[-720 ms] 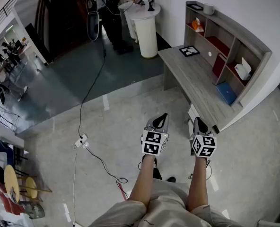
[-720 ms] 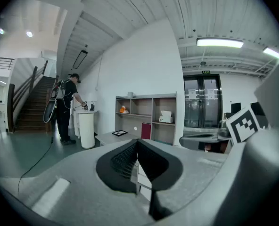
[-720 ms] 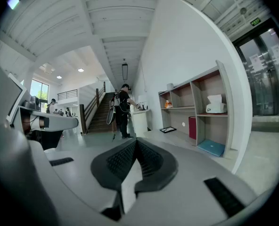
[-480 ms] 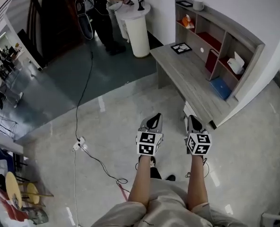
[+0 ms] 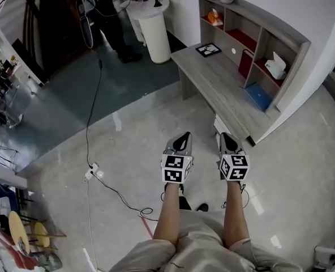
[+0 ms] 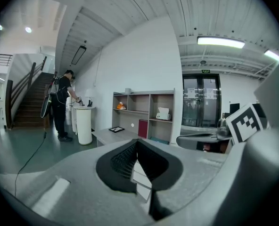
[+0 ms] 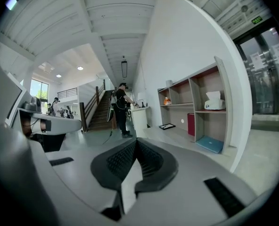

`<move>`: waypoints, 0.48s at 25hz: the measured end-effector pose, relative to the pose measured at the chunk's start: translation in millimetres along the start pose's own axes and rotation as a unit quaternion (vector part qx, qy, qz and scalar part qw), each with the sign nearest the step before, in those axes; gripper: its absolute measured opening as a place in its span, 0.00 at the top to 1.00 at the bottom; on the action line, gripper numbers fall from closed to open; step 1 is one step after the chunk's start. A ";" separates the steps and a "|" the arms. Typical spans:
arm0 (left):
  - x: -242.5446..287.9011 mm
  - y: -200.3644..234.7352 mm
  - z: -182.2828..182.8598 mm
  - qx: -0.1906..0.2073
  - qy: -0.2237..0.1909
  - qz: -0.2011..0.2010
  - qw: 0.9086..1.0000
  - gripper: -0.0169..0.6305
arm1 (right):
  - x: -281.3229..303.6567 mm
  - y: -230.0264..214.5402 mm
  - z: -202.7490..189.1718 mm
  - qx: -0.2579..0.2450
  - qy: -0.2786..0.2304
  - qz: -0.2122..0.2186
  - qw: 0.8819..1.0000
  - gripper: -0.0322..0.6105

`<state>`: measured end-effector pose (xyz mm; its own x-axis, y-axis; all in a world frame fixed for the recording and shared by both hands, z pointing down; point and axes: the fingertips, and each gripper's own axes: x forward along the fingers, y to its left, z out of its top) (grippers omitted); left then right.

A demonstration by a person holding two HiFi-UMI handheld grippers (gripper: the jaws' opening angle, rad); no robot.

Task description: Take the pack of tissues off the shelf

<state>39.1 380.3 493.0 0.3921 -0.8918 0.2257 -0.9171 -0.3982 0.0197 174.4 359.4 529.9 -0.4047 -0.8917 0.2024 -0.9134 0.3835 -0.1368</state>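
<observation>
The white pack of tissues (image 5: 274, 66) stands in the right-hand compartment of the grey wooden shelf (image 5: 252, 27) at the back of the desk (image 5: 218, 81). It also shows small and far off as a white pack (image 6: 163, 113) in the left gripper view, and as a white pack (image 7: 214, 100) in the right gripper view. Both grippers are held out over the floor, short of the desk's near end. The jaws of my left gripper (image 5: 181, 139) are shut with nothing between them. My right gripper (image 5: 227, 139) is likewise shut and holds nothing.
A red book (image 5: 245, 64), a blue book (image 5: 258, 97), an orange thing (image 5: 214, 17) and a black frame (image 5: 209, 49) share the shelf and desk. A person (image 5: 108, 16) stands at a white round pedestal (image 5: 155, 27). A black cable (image 5: 94, 112) and power strip (image 5: 93, 170) lie on the floor.
The desk and shelf have slid left and up in the head view as the person moves toward them. Both grippers stay shut and side by side.
</observation>
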 end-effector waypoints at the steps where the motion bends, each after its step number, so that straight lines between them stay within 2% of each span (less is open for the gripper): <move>1: 0.8 0.8 -1.3 0.000 0.001 0.001 1.000 0.96 | 1.2 -0.8 -0.7 0.003 0.000 0.000 1.000 0.93; 12: 12.7 13.4 -1.3 -0.004 0.004 0.005 1.000 0.96 | 20.4 0.0 6.3 0.007 -0.001 0.005 1.000 0.93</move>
<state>31.7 363.9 497.4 0.3819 -0.8942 0.2338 -0.9217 -0.3871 0.0252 166.4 339.7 527.9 -0.4129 -0.8885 0.2001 -0.9089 0.3881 -0.1524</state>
